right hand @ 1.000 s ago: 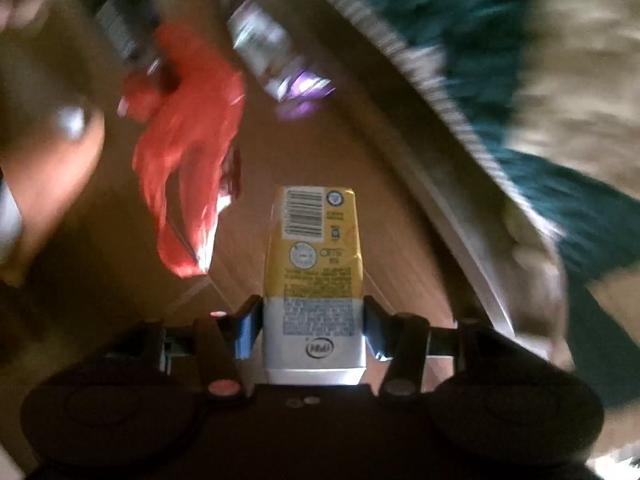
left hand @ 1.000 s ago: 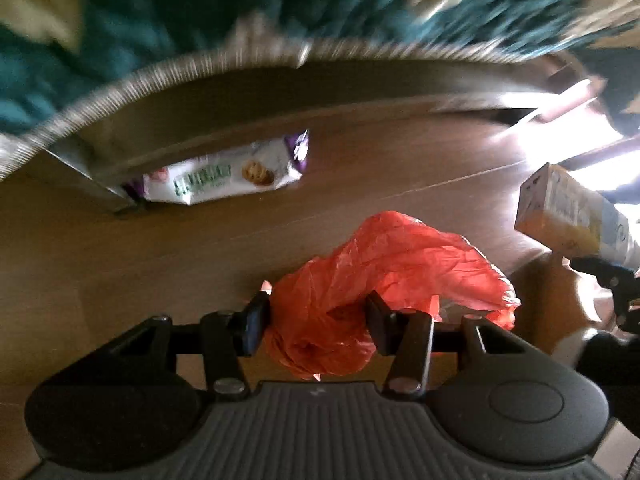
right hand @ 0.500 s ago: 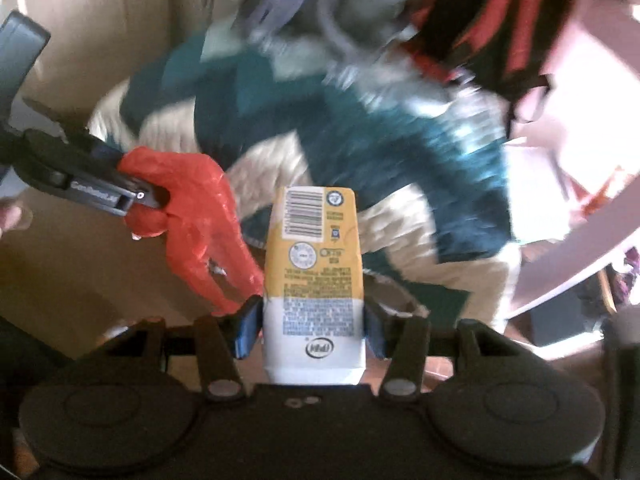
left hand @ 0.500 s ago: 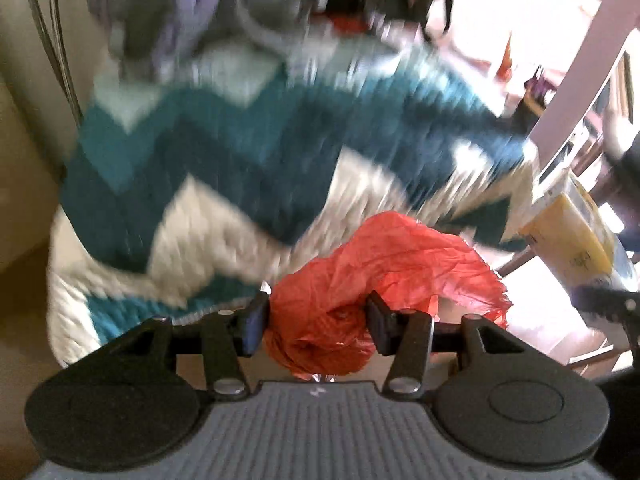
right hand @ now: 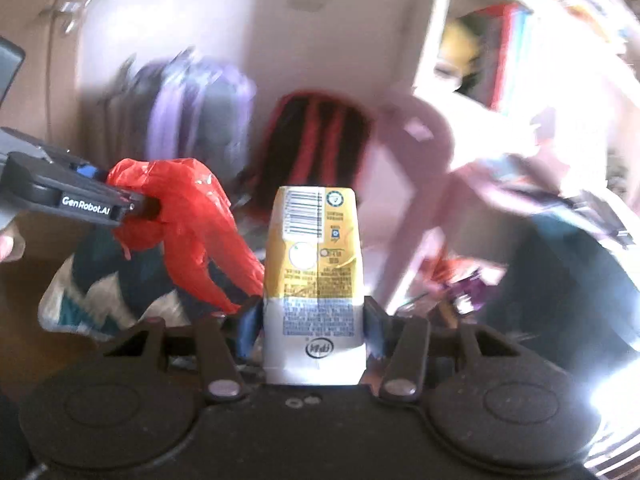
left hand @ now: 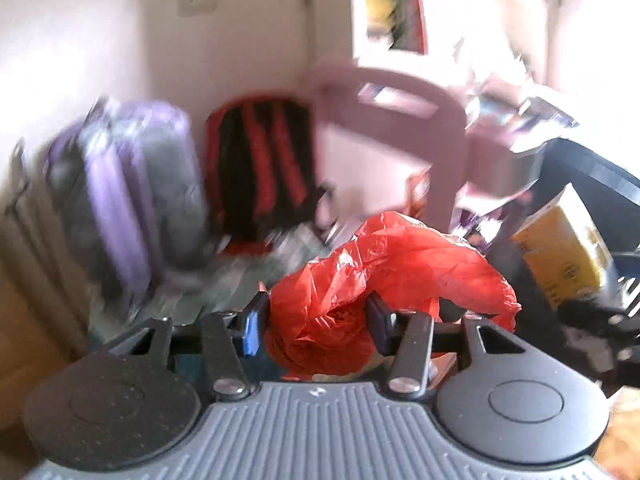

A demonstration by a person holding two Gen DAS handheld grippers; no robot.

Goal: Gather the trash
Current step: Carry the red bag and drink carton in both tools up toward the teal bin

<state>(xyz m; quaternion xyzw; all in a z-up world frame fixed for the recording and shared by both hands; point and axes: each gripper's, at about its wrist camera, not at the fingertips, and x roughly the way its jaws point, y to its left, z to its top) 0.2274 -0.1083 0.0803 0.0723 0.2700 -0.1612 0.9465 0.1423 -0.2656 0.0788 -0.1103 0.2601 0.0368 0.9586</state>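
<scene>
My left gripper (left hand: 316,316) is shut on a crumpled red plastic bag (left hand: 384,276) and holds it in the air. The bag also shows in the right wrist view (right hand: 188,216), hanging from the left gripper (right hand: 132,206) at the left. My right gripper (right hand: 312,320) is shut on a yellow and white drink carton (right hand: 314,280), held upright. The carton shows in the left wrist view (left hand: 560,248) at the right edge. Both views are blurred by motion.
A purple and grey bag (left hand: 128,192) and a black and red backpack (left hand: 260,168) lean on the wall ahead. A pink chair (left hand: 392,128) stands to their right. A teal zigzag blanket (right hand: 108,292) lies low left. A shelf (right hand: 496,52) is upper right.
Both grippers have swung up from the wooden floor, past the blanket, to face the wall with the bags and chair. The snack wrapper on the floor has left view. Both grips are unchanged.
</scene>
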